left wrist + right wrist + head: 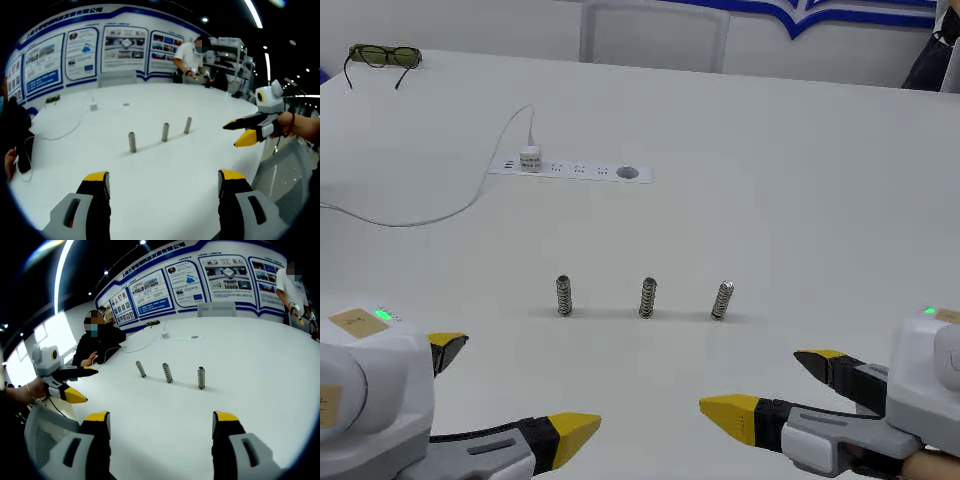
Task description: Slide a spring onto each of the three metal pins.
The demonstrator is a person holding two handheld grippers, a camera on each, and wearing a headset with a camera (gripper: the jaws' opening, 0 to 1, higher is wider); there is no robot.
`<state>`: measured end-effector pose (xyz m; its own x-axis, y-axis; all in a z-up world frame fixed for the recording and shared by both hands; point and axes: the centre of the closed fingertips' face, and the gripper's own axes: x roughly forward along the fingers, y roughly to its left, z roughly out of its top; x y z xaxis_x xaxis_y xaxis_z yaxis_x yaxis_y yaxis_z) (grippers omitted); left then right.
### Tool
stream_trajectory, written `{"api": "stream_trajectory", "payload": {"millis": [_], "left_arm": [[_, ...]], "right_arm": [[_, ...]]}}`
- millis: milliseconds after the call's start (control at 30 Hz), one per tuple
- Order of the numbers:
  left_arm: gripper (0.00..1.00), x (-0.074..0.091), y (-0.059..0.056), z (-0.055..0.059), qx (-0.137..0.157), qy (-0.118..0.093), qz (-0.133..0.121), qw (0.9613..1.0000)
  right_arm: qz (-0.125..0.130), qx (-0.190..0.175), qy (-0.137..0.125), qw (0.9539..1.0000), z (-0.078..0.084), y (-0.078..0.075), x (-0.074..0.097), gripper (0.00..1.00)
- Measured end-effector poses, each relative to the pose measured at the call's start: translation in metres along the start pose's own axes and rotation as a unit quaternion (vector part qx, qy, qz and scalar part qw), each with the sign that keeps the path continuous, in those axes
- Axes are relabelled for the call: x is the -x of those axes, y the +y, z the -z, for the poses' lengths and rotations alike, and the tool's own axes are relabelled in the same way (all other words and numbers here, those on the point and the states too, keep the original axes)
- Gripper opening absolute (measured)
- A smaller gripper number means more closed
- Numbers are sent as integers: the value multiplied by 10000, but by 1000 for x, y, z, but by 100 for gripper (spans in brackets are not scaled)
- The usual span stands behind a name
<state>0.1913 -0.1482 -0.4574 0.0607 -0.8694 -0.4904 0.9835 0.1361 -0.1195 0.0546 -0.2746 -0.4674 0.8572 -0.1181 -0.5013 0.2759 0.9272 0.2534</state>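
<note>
Head view: three silver coil springs (648, 298) stand upright in a row mid-table (770, 150), the rightmost leaning slightly, well apart from both grippers. A power strip (570, 170) and sunglasses (384, 55) lie beyond. The right gripper view adds wall display boards (200, 275) and a seated person (97, 342). Left gripper (515, 390) and right gripper (765, 382): jaws spread wide, empty.

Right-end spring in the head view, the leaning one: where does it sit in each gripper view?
Head view: the leaning spring, right end of the row, right of centre.
Left gripper view: the leaning spring is farthest, at the row's upper right.
Right gripper view: the leaning spring is nearest, at the row's right end.
Shared landmark: the white charger behind the row.
</note>
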Motion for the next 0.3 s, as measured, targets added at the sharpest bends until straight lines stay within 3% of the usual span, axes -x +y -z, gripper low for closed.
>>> {"api": "stream_trajectory", "payload": {"millis": [133, 300], "left_arm": [[91, 1, 0, 0, 112, -39, -2, 9999], [91, 3, -1, 1, 43, 1, -34, 10000]], "right_arm": [[38, 39, 2, 10000, 1, 0, 1, 86], [30, 84, 70, 9999, 3, 2, 2, 87]]}}
